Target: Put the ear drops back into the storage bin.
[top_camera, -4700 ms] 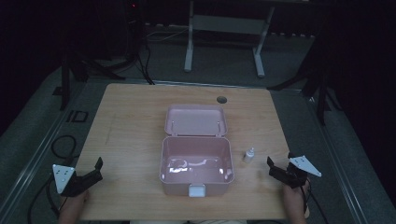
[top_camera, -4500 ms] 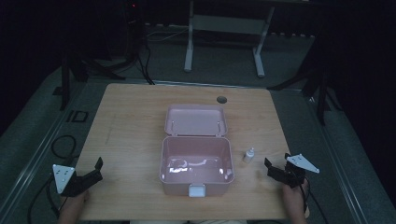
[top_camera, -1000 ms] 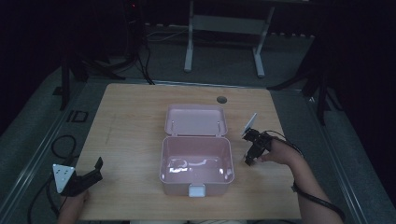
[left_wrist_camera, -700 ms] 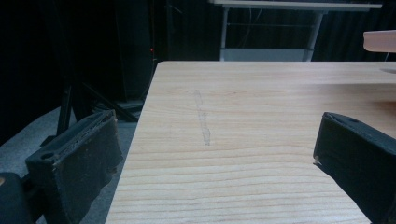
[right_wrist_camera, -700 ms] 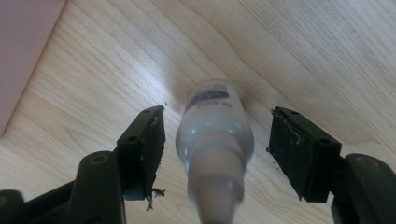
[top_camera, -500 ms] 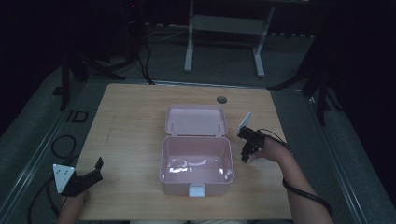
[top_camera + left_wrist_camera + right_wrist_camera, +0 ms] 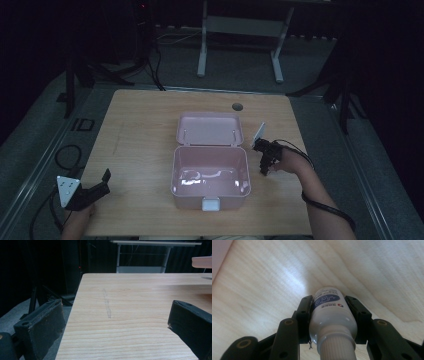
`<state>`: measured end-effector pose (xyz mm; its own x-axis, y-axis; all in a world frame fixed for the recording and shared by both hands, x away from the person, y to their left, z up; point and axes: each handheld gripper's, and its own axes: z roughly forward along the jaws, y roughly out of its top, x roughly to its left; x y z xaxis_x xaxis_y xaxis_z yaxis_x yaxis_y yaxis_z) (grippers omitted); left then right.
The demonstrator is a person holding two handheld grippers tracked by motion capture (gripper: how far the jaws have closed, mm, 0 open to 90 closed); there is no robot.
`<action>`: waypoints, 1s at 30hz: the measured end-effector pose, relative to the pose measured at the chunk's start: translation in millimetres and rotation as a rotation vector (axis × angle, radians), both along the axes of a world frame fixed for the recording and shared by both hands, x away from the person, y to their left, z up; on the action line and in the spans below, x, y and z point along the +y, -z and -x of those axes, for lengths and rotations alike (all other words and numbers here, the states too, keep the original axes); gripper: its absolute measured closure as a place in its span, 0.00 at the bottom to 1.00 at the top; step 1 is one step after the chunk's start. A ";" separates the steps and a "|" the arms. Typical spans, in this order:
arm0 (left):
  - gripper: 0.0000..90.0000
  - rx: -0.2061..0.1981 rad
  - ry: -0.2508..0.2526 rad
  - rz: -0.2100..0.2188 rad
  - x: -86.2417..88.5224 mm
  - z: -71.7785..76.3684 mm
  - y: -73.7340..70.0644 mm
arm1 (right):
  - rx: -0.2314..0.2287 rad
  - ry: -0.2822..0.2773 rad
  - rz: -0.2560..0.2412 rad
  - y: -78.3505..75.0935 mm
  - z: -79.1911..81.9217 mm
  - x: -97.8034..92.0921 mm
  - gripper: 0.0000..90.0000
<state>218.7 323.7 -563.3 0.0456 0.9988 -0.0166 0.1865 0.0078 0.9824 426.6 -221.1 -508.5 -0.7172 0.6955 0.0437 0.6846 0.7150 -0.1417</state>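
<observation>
Bottle (image 7: 329, 315): small and white, with a blue label and a ribbed cap toward the camera, it sits clamped between the right gripper's (image 7: 329, 307) two black jaws, its base on or just above the wooden table (image 7: 262, 290).

Going left to right across the high view: at about 8 o'clock on the table (image 7: 140, 125) the left gripper (image 7: 95, 187) rests near the front-left corner, held by a hand at the table edge. In the left gripper view its jaws stand wide apart with only bare wood between them. At the centre lies a pink box (image 7: 210, 175), open, its lid (image 7: 210, 129) folded back flat toward 12 o'clock. At 3 o'clock, just beside the box's right wall, the right gripper (image 7: 264, 162) points down at the table; the bottle is too small to make out there.
</observation>
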 end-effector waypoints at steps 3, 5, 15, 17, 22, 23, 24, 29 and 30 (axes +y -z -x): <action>0.01 0.000 0.000 0.000 0.0 0.0 0.0 | 0.005 -0.033 0.003 -0.4 1.7 -0.3 0.66; 0.01 0.000 0.001 0.000 0.0 0.1 0.0 | 0.006 -0.062 0.013 -1.0 3.5 -0.1 0.66; 0.01 0.000 0.001 0.001 0.1 0.0 0.0 | -0.016 -0.277 0.016 -3.9 18.2 -2.3 0.66; 0.01 0.001 0.001 0.001 0.1 0.0 0.0 | -0.024 -0.315 0.009 -4.7 21.2 -3.7 0.66; 0.01 0.001 0.001 0.001 0.1 0.1 0.0 | -0.020 -0.413 -0.002 -5.9 30.0 -5.7 0.66; 0.01 0.000 0.000 0.001 0.1 0.0 0.0 | -0.026 -0.426 -0.003 -6.5 31.6 -6.0 0.66; 0.01 0.000 0.000 0.001 0.1 0.0 0.0 | -0.021 -0.426 -0.011 -7.2 32.1 -6.9 0.66; 0.01 0.000 0.000 0.001 0.1 0.1 0.0 | -0.035 -0.492 0.005 -9.6 38.2 -9.2 0.66; 0.01 0.001 0.000 0.002 0.0 0.1 0.0 | -0.026 -0.501 -0.001 -10.6 40.3 -9.7 0.66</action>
<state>218.6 323.8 -563.3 0.0455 0.9988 -0.0182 0.1870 0.0094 0.9823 386.2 -230.9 -497.9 -0.9639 0.2654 0.0221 0.2605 0.9569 -0.1282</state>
